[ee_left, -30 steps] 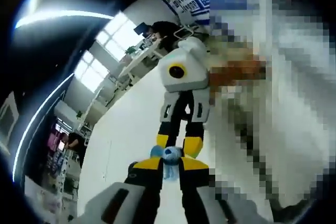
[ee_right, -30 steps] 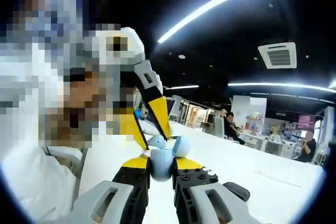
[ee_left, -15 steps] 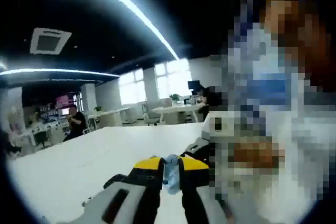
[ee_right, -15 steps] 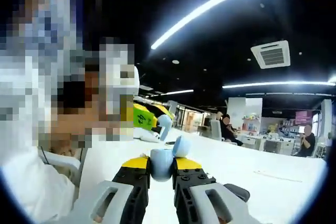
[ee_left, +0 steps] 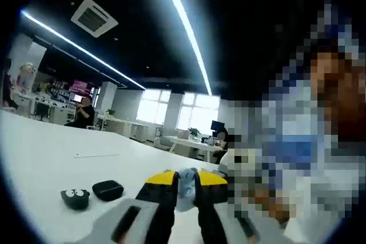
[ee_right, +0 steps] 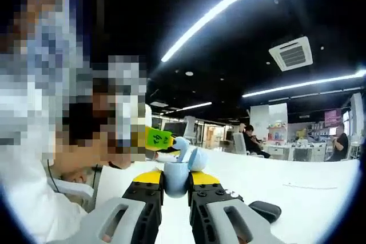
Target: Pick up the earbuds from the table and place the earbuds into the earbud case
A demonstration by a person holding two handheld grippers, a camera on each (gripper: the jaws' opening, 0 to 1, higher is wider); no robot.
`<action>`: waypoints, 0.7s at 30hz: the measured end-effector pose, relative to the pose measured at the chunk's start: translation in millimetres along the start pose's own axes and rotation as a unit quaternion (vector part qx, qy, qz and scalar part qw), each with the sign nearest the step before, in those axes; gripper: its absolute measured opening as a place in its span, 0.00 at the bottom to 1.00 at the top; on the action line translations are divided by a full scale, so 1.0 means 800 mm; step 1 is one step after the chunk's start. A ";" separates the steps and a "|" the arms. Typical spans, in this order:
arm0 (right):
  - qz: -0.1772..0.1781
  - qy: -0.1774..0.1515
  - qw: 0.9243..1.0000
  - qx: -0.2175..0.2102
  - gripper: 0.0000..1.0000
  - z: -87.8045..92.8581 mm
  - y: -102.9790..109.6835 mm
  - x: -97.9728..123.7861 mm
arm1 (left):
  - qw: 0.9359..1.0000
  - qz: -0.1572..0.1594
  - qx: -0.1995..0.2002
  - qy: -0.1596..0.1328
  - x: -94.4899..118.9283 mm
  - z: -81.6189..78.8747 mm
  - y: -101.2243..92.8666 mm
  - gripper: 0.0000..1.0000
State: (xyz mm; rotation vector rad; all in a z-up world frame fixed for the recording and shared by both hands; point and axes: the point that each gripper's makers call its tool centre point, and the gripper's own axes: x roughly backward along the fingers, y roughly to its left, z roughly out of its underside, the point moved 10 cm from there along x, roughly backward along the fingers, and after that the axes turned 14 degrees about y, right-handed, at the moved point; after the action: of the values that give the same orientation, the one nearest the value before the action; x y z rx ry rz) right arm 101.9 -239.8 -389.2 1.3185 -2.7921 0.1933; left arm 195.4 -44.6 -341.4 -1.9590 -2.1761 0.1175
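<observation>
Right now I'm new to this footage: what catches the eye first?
The right gripper is shut on a pale blue earbud case, its lid up. The left gripper pinches a pale blue earbud. Two small dark cases sit on the white table to its left.

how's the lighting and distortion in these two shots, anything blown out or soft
Left gripper view: ceiling light strips glare white and bow under the fisheye, the far windows are blown out, and the earbud between the left gripper jaws looks soft. Right gripper view: a curved light strip flares, the white table is bright, and the earbud case in the right gripper is fairly sharp.
</observation>
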 end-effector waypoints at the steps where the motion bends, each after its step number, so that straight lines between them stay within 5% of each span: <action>1: 0.001 -0.001 1.000 -0.001 0.15 0.000 0.000 0.000 | 1.000 -0.001 0.002 -0.003 0.001 -0.001 0.000 0.14; 7: 0.019 0.015 0.999 0.021 0.15 0.000 0.003 -0.002 | 1.000 -0.024 -0.011 0.008 -0.004 0.001 -0.010 0.14; 9: 0.019 0.015 0.999 0.022 0.15 -0.001 0.003 -0.003 | 0.999 -0.034 -0.011 0.009 -0.013 0.013 -0.048 0.14; 16: 0.040 0.019 0.998 0.049 0.15 -0.007 0.009 -0.002 | 0.998 -0.066 -0.018 0.001 -0.021 0.023 -0.071 0.14; 21: 0.118 0.010 0.988 0.095 0.15 -0.012 0.012 -0.003 | 0.994 -0.107 -0.021 -0.028 -0.022 0.027 -0.077 0.14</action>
State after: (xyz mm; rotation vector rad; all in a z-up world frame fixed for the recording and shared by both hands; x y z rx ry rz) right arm 95.7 -230.7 -380.8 1.0026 -2.9697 0.4913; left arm 132.3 -67.3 -352.3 -1.7497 -2.4263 0.0928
